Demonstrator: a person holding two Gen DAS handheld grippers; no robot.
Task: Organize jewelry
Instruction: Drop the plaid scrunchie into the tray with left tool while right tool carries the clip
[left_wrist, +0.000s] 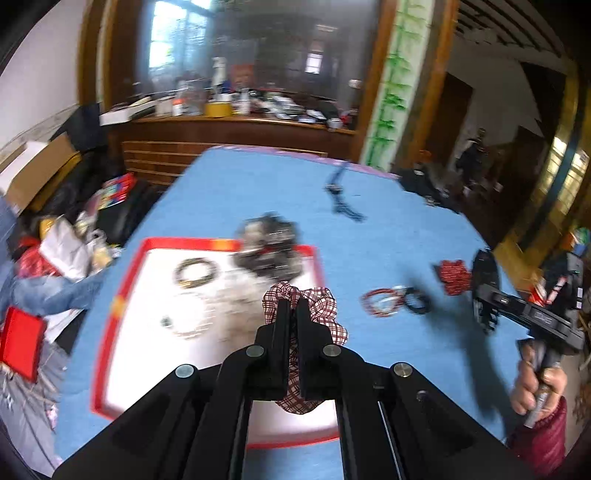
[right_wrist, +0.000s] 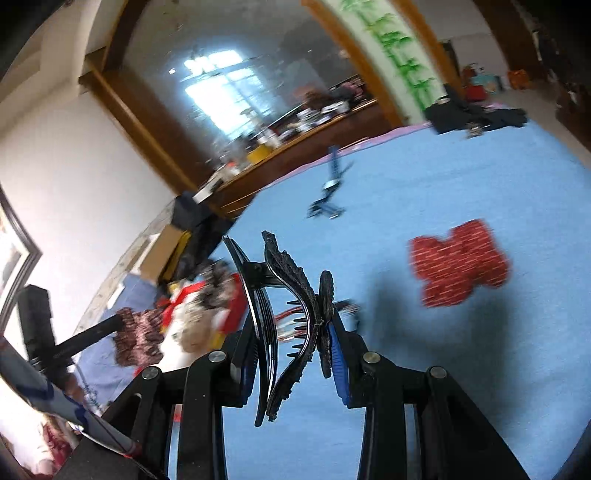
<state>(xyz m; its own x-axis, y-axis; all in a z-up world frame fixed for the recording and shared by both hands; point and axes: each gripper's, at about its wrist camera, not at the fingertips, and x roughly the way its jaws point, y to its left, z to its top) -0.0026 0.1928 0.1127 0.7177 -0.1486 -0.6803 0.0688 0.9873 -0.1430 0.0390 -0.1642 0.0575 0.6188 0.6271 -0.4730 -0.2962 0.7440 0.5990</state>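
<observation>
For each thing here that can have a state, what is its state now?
left gripper: shut on the plaid scrunchie, above the tray
right gripper: shut on the black hair claw, lifted
red-rimmed tray: holds bracelets
red scrunchie: lying on the blue cloth
red bracelet: lying on the cloth

No legible txt, labels, brands or nos. in either view; everything's too blurred.

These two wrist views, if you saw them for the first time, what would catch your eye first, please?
The left gripper pinches a plaid scrunchie over the red-rimmed tray on the blue cloth. The right gripper clamps a black hair claw, with a red checked scrunchie lying beyond it on the cloth.
</observation>
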